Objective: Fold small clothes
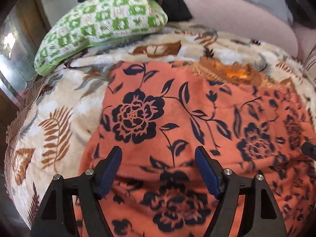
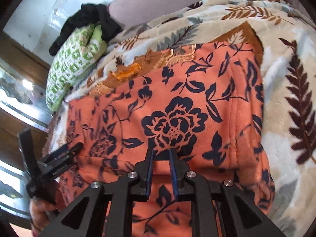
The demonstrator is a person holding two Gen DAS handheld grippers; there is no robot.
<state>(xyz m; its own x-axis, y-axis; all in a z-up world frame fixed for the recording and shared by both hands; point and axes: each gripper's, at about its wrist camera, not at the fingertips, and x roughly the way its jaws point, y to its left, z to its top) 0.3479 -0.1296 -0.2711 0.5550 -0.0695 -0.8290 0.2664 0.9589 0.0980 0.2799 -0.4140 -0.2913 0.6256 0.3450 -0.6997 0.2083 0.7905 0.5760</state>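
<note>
A leaf-print blanket (image 1: 59, 118) covers the bed, and the orange floral garment (image 1: 177, 114) lies spread on it, apparently folded partway; further folds look left to do. The left gripper (image 1: 158, 169) has jaws spread and empty above it; the right gripper (image 2: 162, 169) has jaws pinching the garment's near edge.

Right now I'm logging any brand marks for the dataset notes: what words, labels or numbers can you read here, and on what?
Left gripper: small white lettering along its black arm in the right wrist view, too small and blurred to read.
Orange floral garment: no text, only a printed flower pattern.
Green checked pillow: no text.
Leaf-print blanket: no text.
</note>
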